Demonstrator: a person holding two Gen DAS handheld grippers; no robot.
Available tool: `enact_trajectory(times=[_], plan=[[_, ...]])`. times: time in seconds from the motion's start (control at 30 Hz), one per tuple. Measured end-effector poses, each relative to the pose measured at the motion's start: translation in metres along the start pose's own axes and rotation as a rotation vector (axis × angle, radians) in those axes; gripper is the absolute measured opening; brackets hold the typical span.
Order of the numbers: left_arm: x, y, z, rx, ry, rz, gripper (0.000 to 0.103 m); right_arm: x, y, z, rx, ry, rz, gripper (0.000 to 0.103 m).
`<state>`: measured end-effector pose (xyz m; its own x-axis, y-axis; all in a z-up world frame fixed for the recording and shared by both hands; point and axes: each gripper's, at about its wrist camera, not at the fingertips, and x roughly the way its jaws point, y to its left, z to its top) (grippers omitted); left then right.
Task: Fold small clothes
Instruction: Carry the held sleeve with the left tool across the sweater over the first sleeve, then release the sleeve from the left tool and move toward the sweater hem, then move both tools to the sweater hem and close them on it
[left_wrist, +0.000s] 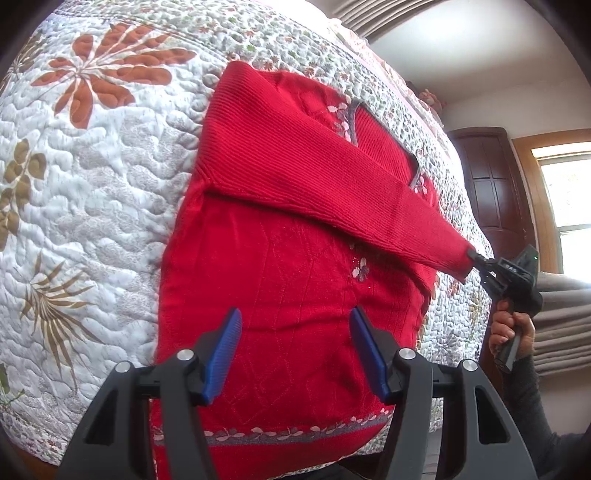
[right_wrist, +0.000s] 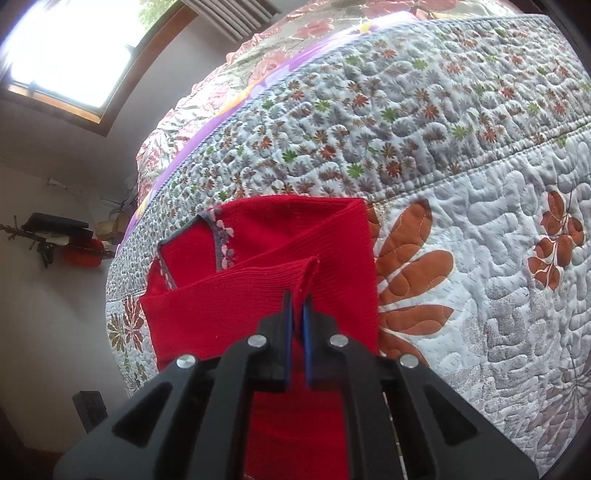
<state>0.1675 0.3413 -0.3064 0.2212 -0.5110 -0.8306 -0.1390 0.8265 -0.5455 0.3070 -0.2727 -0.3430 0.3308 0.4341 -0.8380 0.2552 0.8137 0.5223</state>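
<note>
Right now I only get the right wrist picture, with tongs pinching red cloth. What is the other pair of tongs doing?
Observer: The left tongs are open above the lower body of the red sweater, holding nothing.
Visitor: Which bit am I pinching?
Observer: The right tongs grip the cuff of a sleeve, which stretches diagonally across the sweater's chest.
Visitor: Any pattern at the bottom?
Observer: Yes, a grey band with pale flowers runs along the hem.
</note>
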Motion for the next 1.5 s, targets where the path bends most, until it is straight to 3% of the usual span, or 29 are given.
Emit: enact_trajectory(times=[0.07,0.13,0.17,0.2,0.37,0.6,0.7,0.77,0.83,0.87,1.0,1.13,1.37,1.43,1.5], plan=[[0.001,0.001,0.000,0.000,0.004,0.003,0.061,0.009,-0.006,0.000,-0.002,0.011,-0.017,0.004],[0.003,0.001,0.000,-0.002,0.013,0.006,0.061,0.020,-0.014,0.001,-0.017,0.009,-0.095,0.016],[0.003,0.001,0.000,-0.002,0.015,0.006,0.061,0.021,-0.023,0.001,0.001,-0.004,-0.154,0.016],[0.003,0.001,0.000,-0.001,0.014,0.005,0.061,0.020,-0.031,0.001,0.030,-0.012,-0.158,0.016],[0.004,0.005,0.000,-0.010,0.019,0.005,0.061,0.003,-0.042,-0.006,0.089,-0.044,-0.096,0.016],[0.018,0.003,-0.002,0.007,0.051,0.007,0.061,0.045,-0.028,-0.011,0.054,0.061,-0.050,0.015],[0.021,0.010,-0.005,-0.005,0.073,0.029,0.065,0.057,-0.039,-0.011,0.084,0.071,-0.082,0.002],[0.020,0.019,-0.010,-0.029,0.083,0.033,0.071,0.047,-0.041,-0.012,0.101,0.044,-0.079,0.007],[0.018,0.030,-0.016,-0.059,0.091,0.035,0.076,0.029,-0.041,-0.017,0.102,0.007,-0.101,0.023],[0.017,0.036,-0.020,-0.075,0.100,0.036,0.077,0.021,-0.042,-0.022,0.108,0.002,-0.095,0.023],[0.013,0.062,-0.043,-0.130,0.144,0.048,0.081,-0.006,-0.041,-0.062,0.091,0.024,-0.081,0.024],[0.005,0.085,-0.073,-0.141,0.185,0.064,0.083,-0.020,-0.048,-0.124,0.079,0.092,-0.072,0.047],[-0.001,0.119,-0.135,-0.140,0.247,0.039,0.083,-0.029,-0.064,-0.255,0.029,0.223,-0.081,0.071],[-0.003,0.127,-0.152,-0.152,0.243,0.010,0.083,-0.035,-0.073,-0.285,0.015,0.235,-0.055,0.083],[-0.002,0.135,-0.166,-0.169,0.249,-0.009,0.083,-0.031,-0.081,-0.311,0.014,0.298,-0.067,0.083]])
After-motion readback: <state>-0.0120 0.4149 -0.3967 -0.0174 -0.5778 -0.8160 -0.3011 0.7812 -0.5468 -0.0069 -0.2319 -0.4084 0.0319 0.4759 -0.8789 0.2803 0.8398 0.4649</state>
